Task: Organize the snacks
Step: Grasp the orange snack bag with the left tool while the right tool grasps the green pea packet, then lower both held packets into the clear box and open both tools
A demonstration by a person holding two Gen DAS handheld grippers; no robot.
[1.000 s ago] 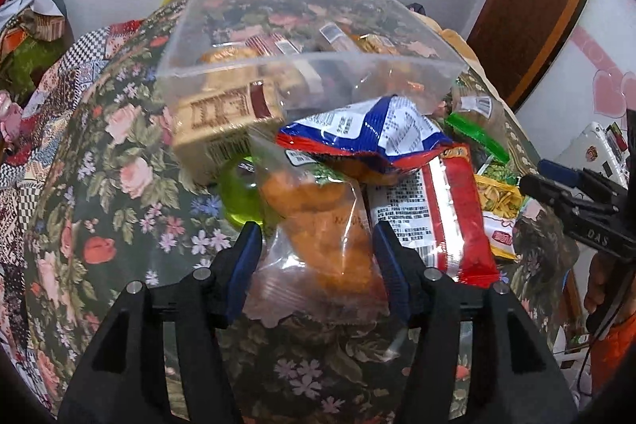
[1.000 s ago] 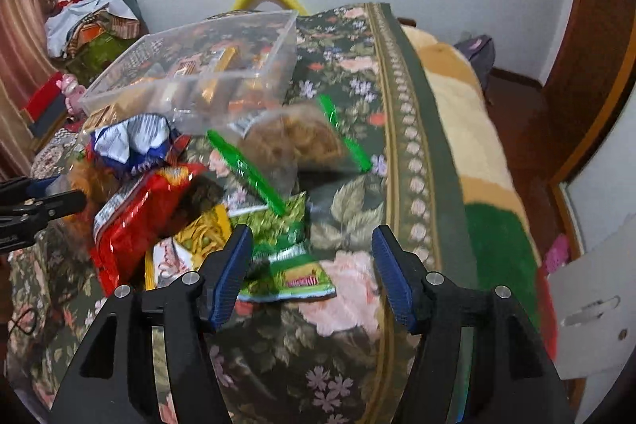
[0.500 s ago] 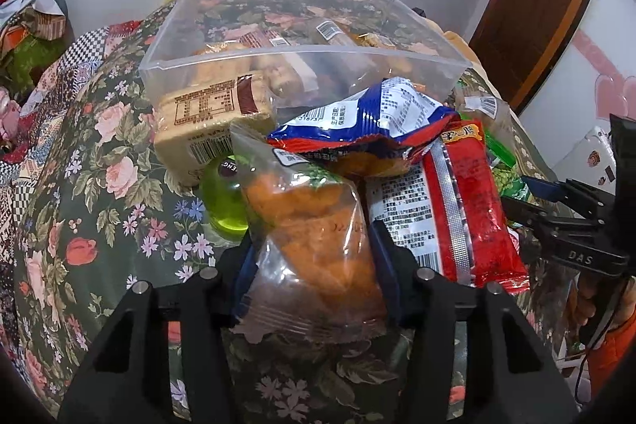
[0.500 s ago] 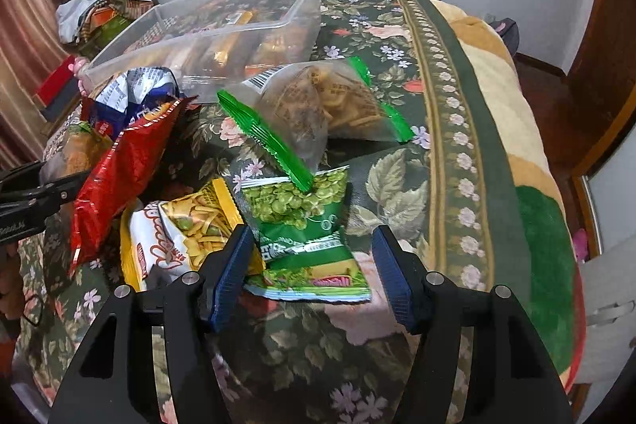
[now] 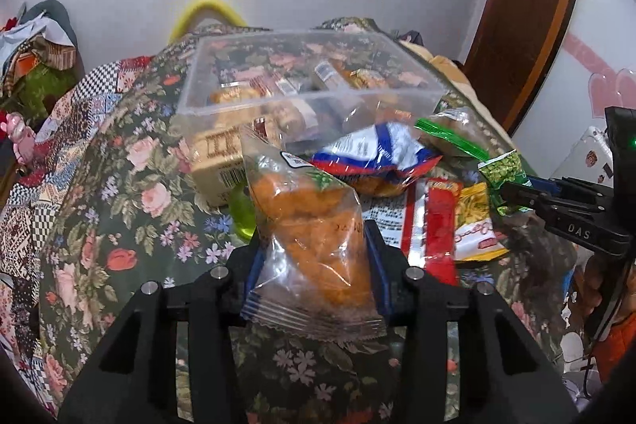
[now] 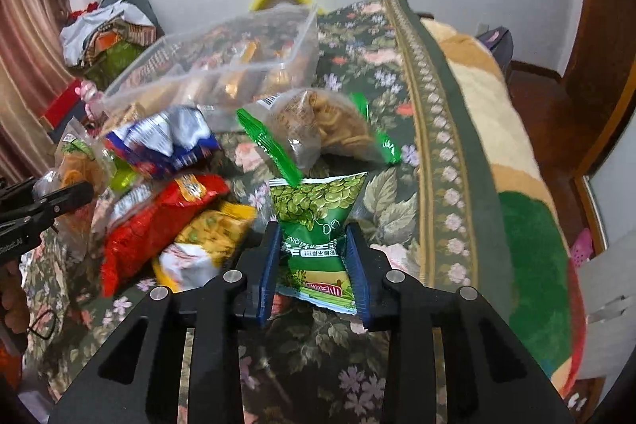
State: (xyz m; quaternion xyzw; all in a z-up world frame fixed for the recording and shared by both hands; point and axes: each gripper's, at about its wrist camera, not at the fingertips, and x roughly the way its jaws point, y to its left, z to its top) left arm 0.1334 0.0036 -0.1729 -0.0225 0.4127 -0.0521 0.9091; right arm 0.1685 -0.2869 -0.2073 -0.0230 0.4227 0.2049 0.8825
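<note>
We note the clear bin (image 5: pixel 310 98) at twelve o'clock, part filled. Left gripper (image 5: pixel 314 265) is closing on the orange snack bag (image 5: pixel 314 225); right gripper (image 6: pixel 314 261) is closing on the green pea packet (image 6: pixel 318 221). Slick film, seemingly loosely pinched, may slip in transit.

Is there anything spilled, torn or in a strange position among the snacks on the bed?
Nothing looks spilled or torn. The loose packets are only heaped untidily in front of the clear bin: the red bag overlaps the yellow one, and the blue and white bag looks crumpled. The bin itself sits upright on the floral blanket.
</note>
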